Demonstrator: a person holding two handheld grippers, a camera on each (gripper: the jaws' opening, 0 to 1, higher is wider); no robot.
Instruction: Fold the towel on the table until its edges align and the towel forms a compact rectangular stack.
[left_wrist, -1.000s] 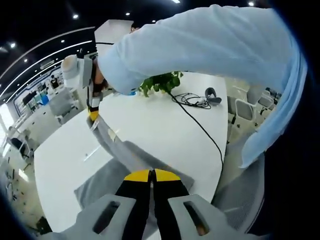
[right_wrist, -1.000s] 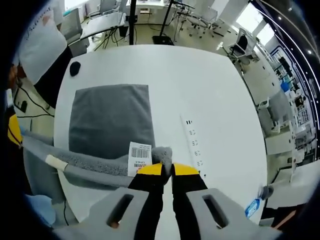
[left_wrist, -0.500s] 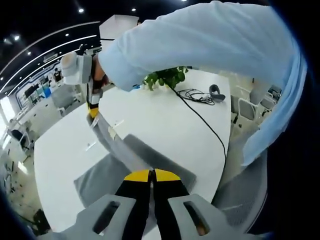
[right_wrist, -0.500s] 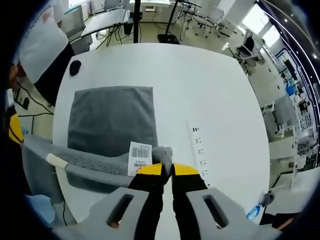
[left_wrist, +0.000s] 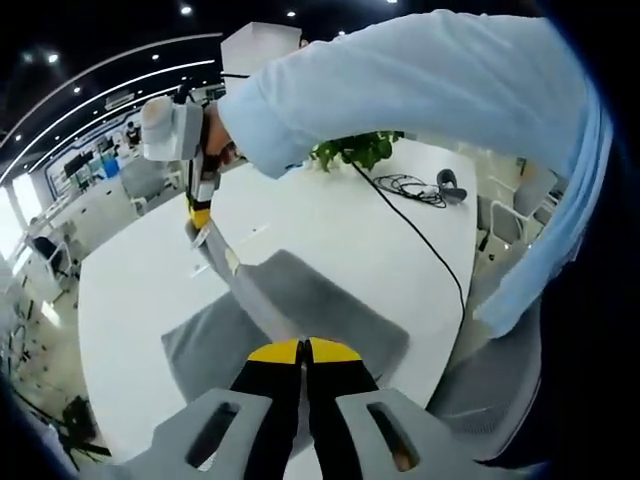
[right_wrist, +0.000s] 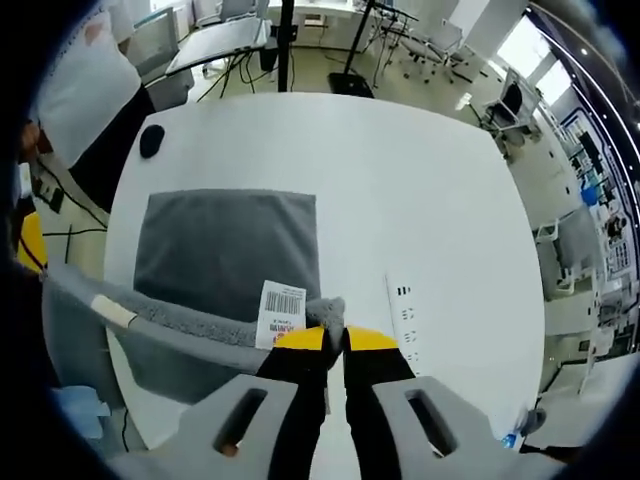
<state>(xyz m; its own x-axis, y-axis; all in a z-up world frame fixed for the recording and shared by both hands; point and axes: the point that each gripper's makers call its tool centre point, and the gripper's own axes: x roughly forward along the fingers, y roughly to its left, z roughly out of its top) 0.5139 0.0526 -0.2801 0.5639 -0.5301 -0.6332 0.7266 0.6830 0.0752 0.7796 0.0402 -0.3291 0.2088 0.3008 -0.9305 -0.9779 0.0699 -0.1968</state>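
Left gripper view, left hand-held gripper (left_wrist: 304, 352): bottom centre of frame, yellow-tipped jaws pressed together on a corner of the towel (left_wrist: 300, 300).
Left gripper view, towel: grey, lower layer flat on the white tabletop (left_wrist: 130, 290) at centre frame; lifted edge stretched taut as a narrow band running from the jaws up to the upper left.
Left gripper view, right hand-held gripper (left_wrist: 198, 215): upper left of frame, yellow tip clamped on the far end of the raised band.
Left gripper view, sleeve (left_wrist: 420, 90): light blue, spanning the upper right of frame.
Left gripper view, cable (left_wrist: 420, 245): black, crossing the tabletop at right of centre, coiled near the far edge.
Left gripper view, plant (left_wrist: 355, 150): green, at the far tabletop edge, top centre.
Right gripper view, right hand-held gripper (right_wrist: 334, 345): bottom centre, jaws closed on a towel (right_wrist: 225, 250) corner.
Right gripper view, label (right_wrist: 282, 312): white barcode tag on the pinched corner, just left of the jaws.
Right gripper view, towel: flat grey rectangle at left of centre on the tabletop (right_wrist: 420, 200); lifted edge running from the jaws to the left frame border.
Right gripper view, power strip (right_wrist: 405, 320): white, lying on the tabletop right of the jaws.
Right gripper view, dark object (right_wrist: 152, 140): small, rounded, upper left on the tabletop, apart from the towel.
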